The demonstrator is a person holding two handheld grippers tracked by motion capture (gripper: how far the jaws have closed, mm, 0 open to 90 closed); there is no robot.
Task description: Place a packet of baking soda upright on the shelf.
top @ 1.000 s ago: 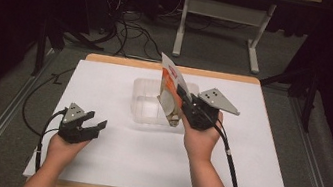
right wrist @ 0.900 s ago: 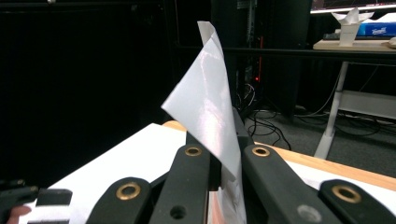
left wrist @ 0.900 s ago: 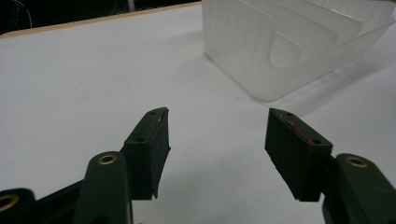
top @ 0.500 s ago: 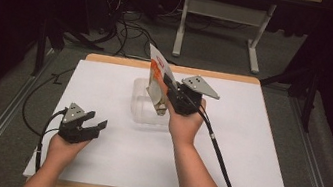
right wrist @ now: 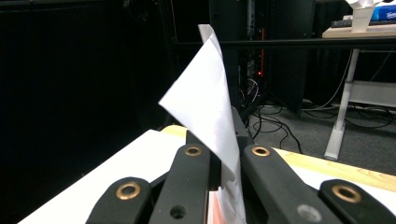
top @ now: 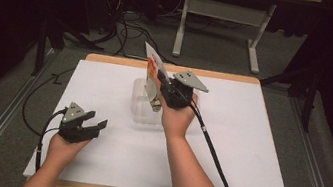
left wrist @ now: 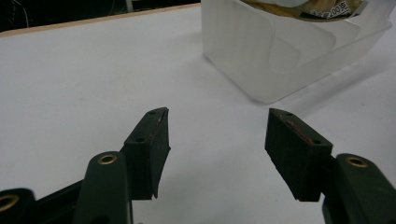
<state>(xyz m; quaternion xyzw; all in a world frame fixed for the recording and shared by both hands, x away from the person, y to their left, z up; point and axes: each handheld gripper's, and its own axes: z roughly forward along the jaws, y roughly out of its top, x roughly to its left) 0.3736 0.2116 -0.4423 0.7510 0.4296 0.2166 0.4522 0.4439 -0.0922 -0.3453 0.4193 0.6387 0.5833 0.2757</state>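
- You get a brightly lit white surface (top: 248, 137) from overhead, while the surrounding room falls into near-black.
- The frosted container (left wrist: 280, 51) casts a soft, faint shadow.
- Your right hand-held gripper (right wrist: 224, 172) view blurs its near jaws; the high view looks soft and grainy.

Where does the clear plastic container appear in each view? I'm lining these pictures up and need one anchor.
High view: the clear, frosted plastic container sits at the table's centre, just left of the right hand-held gripper.
Left gripper view: upper right, beyond the open jaws.
Right gripper view: I can't make it out; a white paper packet is clamped between the jaws.
Shared landmark: the white tabletop.
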